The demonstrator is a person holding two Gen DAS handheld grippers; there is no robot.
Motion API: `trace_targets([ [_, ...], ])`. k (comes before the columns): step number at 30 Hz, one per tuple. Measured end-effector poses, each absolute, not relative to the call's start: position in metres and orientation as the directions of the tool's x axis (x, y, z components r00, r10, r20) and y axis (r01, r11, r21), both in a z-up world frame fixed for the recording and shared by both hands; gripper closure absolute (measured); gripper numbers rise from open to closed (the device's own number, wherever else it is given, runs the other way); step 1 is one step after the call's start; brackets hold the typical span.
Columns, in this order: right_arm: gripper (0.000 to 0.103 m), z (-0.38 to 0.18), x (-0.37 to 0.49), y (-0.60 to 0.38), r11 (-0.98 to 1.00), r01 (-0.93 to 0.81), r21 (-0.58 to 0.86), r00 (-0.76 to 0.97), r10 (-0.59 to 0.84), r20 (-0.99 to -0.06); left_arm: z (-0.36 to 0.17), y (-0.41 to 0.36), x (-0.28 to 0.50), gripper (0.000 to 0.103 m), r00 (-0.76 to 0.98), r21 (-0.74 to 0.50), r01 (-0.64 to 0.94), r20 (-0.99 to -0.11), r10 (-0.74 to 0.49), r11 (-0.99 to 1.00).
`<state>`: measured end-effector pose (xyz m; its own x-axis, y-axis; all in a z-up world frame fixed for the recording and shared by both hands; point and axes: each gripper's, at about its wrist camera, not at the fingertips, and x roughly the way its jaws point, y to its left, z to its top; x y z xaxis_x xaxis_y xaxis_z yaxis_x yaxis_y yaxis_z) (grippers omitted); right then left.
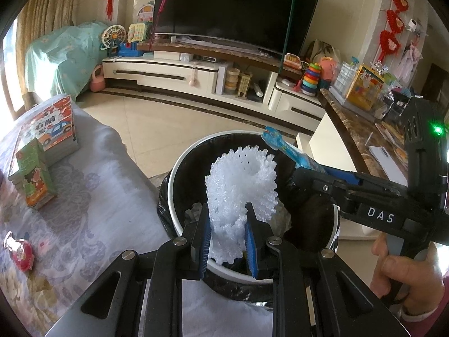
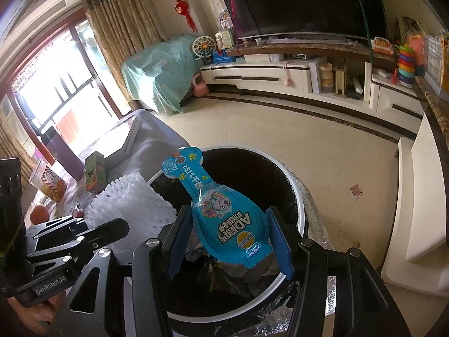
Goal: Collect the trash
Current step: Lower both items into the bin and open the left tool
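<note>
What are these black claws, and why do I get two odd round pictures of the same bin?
No robot here: a person's hand squeezes a handheld claw tool, one in each hand. Each tool has a wide-angle camera looking along its fingers, which gives you the two views. The left gripper is shut on a white foam net. The right gripper clamps a blue snack wrapper. Both hang over the black-lined bin. Beside it, a cloth-covered table carries a green carton and a stack of books.
</note>
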<state>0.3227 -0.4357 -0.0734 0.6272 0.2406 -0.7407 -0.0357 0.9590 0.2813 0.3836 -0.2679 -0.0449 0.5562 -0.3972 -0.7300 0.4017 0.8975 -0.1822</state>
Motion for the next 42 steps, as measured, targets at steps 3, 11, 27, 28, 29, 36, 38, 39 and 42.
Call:
trace_targets([
  [3,0.049,-0.074,0.324,-0.436,0.958,-0.034,0.284,0.625,0.242,-0.742,-0.045,-0.270,0.386,0.082,0.554,-0.180,0.402,-0.732,-0.395,0.898],
  [11,0.049,-0.078,0.327,-0.436,0.955,-0.027,0.295,0.615,0.249,-0.748,-0.046,-0.274,0.390,0.082,0.549,-0.176,0.403,-0.739,-0.391,0.898],
  [27,0.047,-0.081,0.329,-0.436,0.950,-0.016,0.312,0.605,0.257,-0.753,-0.042,-0.279,0.393,0.067,0.546,-0.163,0.404,-0.747,-0.380,0.900],
  [28,0.047,-0.081,0.329,-0.437,0.948,-0.010,0.319,0.606,0.259,-0.752,-0.041,-0.278,0.392,0.059,0.550,-0.164,0.401,-0.744,-0.380,0.901],
  [29,0.047,-0.080,0.328,-0.437,0.947,-0.007,0.320,0.609,0.258,-0.750,-0.041,-0.277,0.391,0.057,0.555,-0.162,0.400,-0.740,-0.379,0.902],
  [36,0.031,-0.073,0.317,-0.439,0.946,0.004,0.324,0.634,0.248,-0.732,-0.040,-0.270,0.379,0.052,0.566,-0.164,0.385,-0.735,-0.373,0.908],
  [38,0.024,-0.070,0.311,-0.438,0.944,0.004,0.330,0.642,0.251,-0.725,-0.040,-0.265,0.372,0.050,0.571,-0.169,0.380,-0.731,-0.374,0.909],
  [39,0.022,-0.068,0.310,-0.437,0.942,0.003,0.336,0.646,0.255,-0.719,-0.039,-0.261,0.367,0.049,0.575,-0.174,0.372,-0.727,-0.374,0.912],
  [42,0.017,-0.061,0.299,-0.433,0.943,0.001,0.334,0.665,0.249,-0.704,-0.040,-0.250,0.355,0.046,0.586,-0.189,0.350,-0.720,-0.372,0.917],
])
